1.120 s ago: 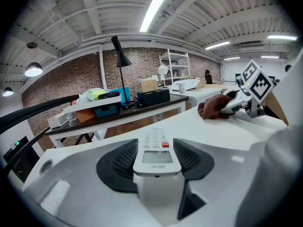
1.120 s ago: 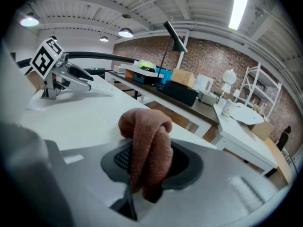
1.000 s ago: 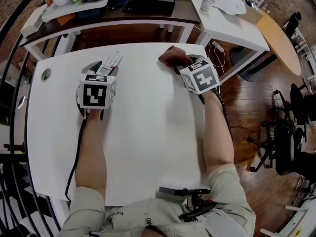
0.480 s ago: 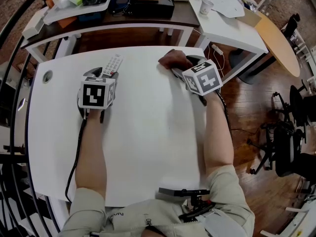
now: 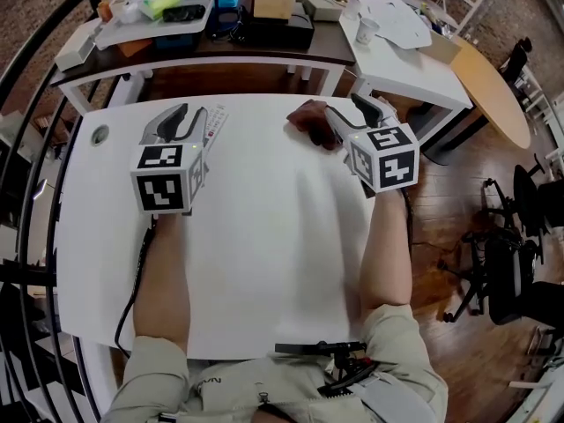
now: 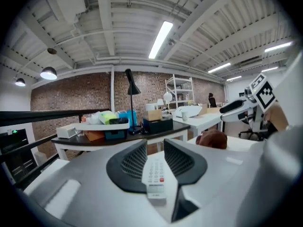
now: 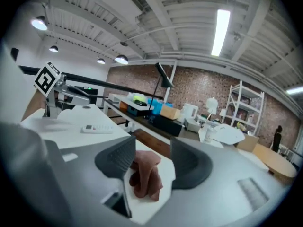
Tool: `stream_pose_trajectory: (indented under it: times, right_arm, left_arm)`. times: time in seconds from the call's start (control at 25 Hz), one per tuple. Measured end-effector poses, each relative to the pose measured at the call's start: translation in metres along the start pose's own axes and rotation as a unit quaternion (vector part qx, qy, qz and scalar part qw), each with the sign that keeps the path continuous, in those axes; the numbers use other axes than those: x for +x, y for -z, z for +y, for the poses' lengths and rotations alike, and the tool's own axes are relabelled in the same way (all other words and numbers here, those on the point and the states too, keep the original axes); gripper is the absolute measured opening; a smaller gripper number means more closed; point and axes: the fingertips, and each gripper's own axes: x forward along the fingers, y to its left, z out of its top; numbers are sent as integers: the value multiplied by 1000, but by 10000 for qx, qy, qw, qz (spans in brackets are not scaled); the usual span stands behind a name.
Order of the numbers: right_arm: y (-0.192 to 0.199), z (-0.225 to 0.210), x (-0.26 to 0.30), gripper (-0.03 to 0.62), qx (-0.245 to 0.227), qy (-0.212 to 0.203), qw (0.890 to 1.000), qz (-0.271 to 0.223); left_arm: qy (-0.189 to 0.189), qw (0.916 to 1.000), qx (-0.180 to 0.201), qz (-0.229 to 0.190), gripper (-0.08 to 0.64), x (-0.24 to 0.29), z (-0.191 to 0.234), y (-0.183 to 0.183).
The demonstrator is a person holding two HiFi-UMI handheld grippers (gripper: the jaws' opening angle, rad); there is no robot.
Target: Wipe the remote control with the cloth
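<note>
A white remote control (image 5: 214, 120) lies on the white table (image 5: 264, 236) near its far edge. My left gripper (image 5: 185, 117) hovers just left of it and above it, its jaws closing with nothing pressed between them. In the left gripper view the remote (image 6: 155, 174) shows in the gap of the left gripper (image 6: 155, 143), down on the tabletop. A crumpled brown cloth (image 5: 308, 117) lies further right. My right gripper (image 5: 352, 113) hangs beside it, jaws closing but apart. In the right gripper view the cloth (image 7: 147, 174) lies untouched below the right gripper (image 7: 152, 143).
Behind the table stands a dark side table (image 5: 220, 38) with trays, boxes and a lamp. A white table (image 5: 397, 25) with a cup and papers is at the back right. Office chairs (image 5: 520, 263) stand on the right, a black railing (image 5: 26, 148) on the left.
Both grippers have lifted off the table and point more level. The remote and the cloth stay lying on the tabletop.
</note>
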Motion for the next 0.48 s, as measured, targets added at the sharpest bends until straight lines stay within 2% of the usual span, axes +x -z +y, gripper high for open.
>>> stream_pose_trajectory:
  times: [0.08,0.2,0.32,0.48]
  right_arm:
    - [-16,5,-18,184,6,109,9993,-354]
    - [-35,18,-45,101,19,226,9967,-777]
    - [-50,33,-73,49,35,331,9928,-1153]
    - [-62,60,-113,27,-76,375,9879,-1500]
  left_arm:
    - [-57,9991,-4,-426,78,-19,-2,-25]
    - [-75,9965,44,-835,32,-47,-9,-47]
    - [-84,9934,37,-1146,5,-76,-16,-59]
    - [-5,9890,17,-1481,5,-115,-28,-63]
